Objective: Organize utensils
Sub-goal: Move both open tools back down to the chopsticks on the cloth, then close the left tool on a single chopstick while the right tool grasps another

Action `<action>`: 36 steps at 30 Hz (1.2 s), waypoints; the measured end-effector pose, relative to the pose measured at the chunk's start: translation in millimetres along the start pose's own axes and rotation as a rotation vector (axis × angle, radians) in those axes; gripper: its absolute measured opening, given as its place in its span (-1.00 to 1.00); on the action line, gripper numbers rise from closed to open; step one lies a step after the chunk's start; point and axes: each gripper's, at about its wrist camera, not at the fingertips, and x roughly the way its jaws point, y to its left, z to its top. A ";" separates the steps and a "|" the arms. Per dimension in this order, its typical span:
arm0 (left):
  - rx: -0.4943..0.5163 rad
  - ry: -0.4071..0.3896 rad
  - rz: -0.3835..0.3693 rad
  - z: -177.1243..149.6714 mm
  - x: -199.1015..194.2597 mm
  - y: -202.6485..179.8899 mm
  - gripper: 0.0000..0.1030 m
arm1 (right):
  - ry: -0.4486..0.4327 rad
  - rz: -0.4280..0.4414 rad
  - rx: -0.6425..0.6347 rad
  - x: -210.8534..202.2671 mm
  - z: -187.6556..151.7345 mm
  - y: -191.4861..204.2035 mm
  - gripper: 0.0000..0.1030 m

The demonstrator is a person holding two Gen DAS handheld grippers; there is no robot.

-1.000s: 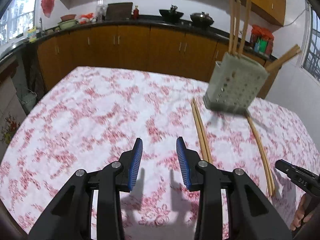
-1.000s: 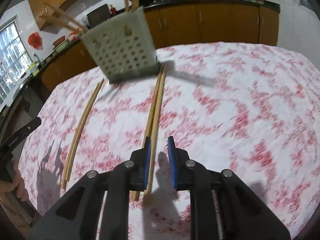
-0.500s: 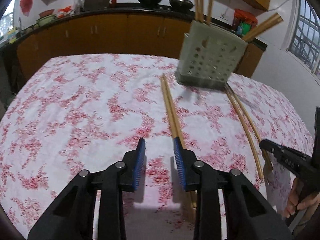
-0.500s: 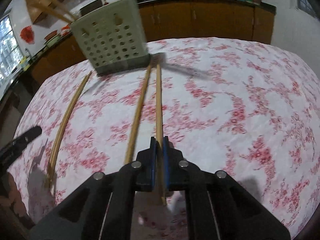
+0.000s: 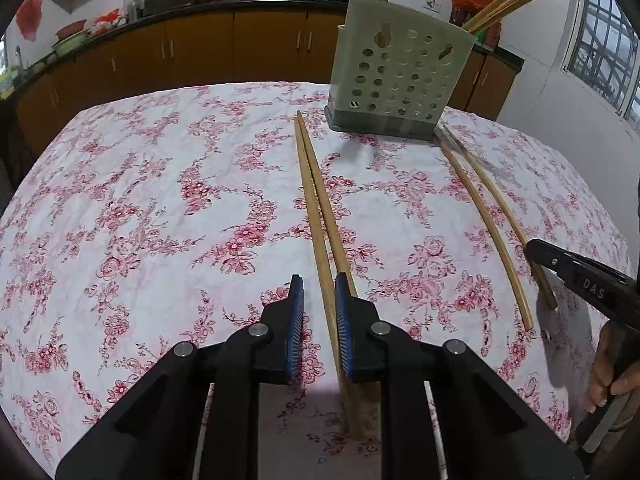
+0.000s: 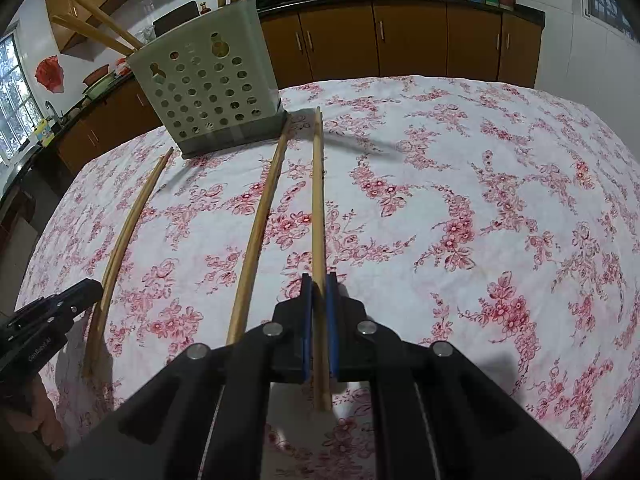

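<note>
Since the earlier frames, the left gripper (image 5: pixel 319 312) was brought down and over onto a chopstick pair (image 5: pixel 318 216) lying on the tablecloth (image 5: pixel 160 200), and its jaws were closing, narrow by then, with one stick between the pads and nothing visibly pinched yet. So that pair was seen running from the pads up toward 12 o'clock, tips ending just beside the holder (image 5: pixel 396 76).

Over on the right gripper (image 6: pixel 319 320), the jaws were clamped tight on one chopstick (image 6: pixel 318 208), which was pointed at 12 o'clock. Its partner (image 6: pixel 260 220) was left on the cloth at about 11 o'clock, just beside it. More sticks were stood up in the holder (image 6: pixel 208 84), which was parked at the far side of the table.
</note>
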 end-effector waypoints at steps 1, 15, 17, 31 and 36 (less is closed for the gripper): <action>0.003 0.002 0.005 0.4 0.5 -0.5 -0.66 | 0.000 -0.003 -0.002 -0.2 -0.1 0.2 -0.83; -0.028 0.008 0.068 13.5 10.7 16.5 -0.85 | -0.002 -0.004 -0.019 -0.4 -0.3 0.0 -0.84; -0.053 0.008 0.090 17.8 11.5 29.5 -0.85 | -0.009 -0.015 -0.008 0.6 2.9 -4.8 -0.84; -0.111 -0.013 0.119 25.2 11.9 63.3 -0.85 | -0.020 -0.061 -0.014 9.1 9.4 -15.0 -0.81; -0.126 -0.015 0.103 25.4 11.5 66.2 -0.85 | -0.031 -0.072 -0.028 9.8 7.6 -13.8 -0.81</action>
